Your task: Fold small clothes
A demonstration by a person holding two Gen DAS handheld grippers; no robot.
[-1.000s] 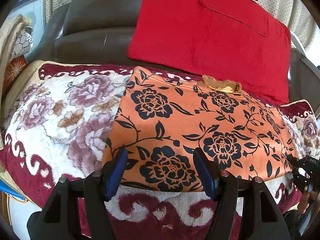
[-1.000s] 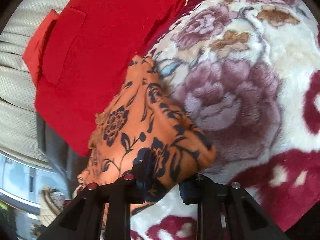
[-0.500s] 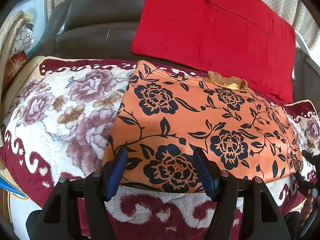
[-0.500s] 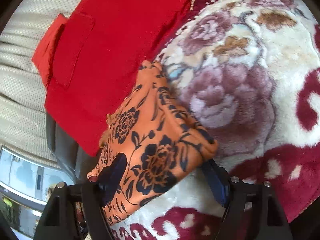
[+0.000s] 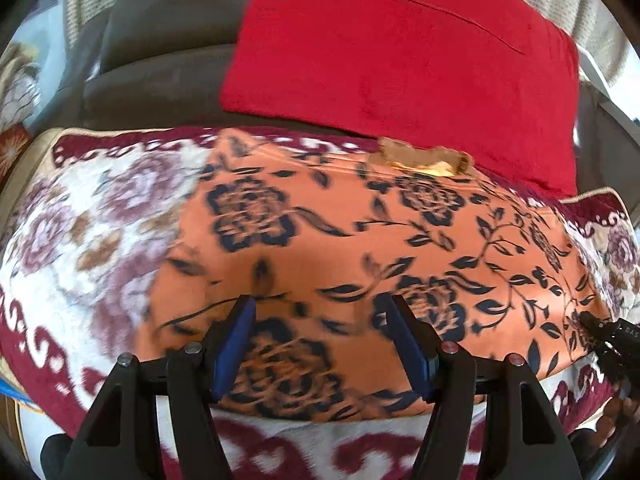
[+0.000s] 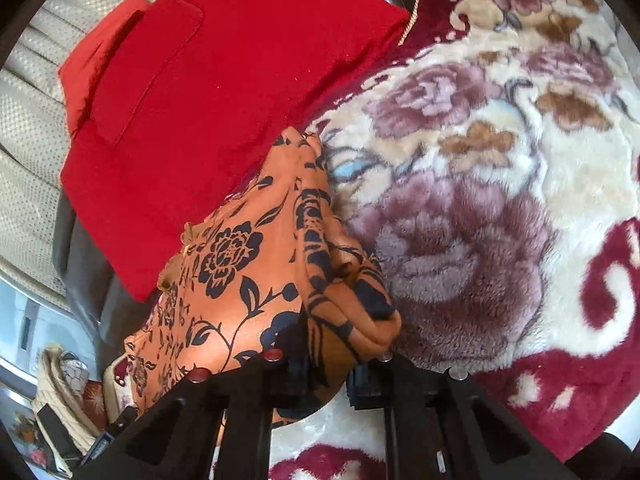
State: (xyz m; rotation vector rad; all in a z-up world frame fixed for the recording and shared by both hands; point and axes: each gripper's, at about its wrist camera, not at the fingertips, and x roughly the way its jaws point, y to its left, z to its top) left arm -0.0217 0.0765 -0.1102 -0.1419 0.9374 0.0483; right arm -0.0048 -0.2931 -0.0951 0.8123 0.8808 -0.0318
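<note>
Left wrist view, left gripper [image 5: 322, 340] level, blue fingers apart over orange floral garment [image 5: 360, 248] on plush blanket [image 5: 80, 240], right gripper [image 6: 326, 376] clamped on garment's bunched corner, red cushion [image 5: 400, 40] behind.

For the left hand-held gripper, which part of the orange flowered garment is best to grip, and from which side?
Probably the near hem of the orange flowered garment, approached low from the front edge of the blanket. That edge lies flat, straight and free, right under the open left hand-held gripper.
</note>
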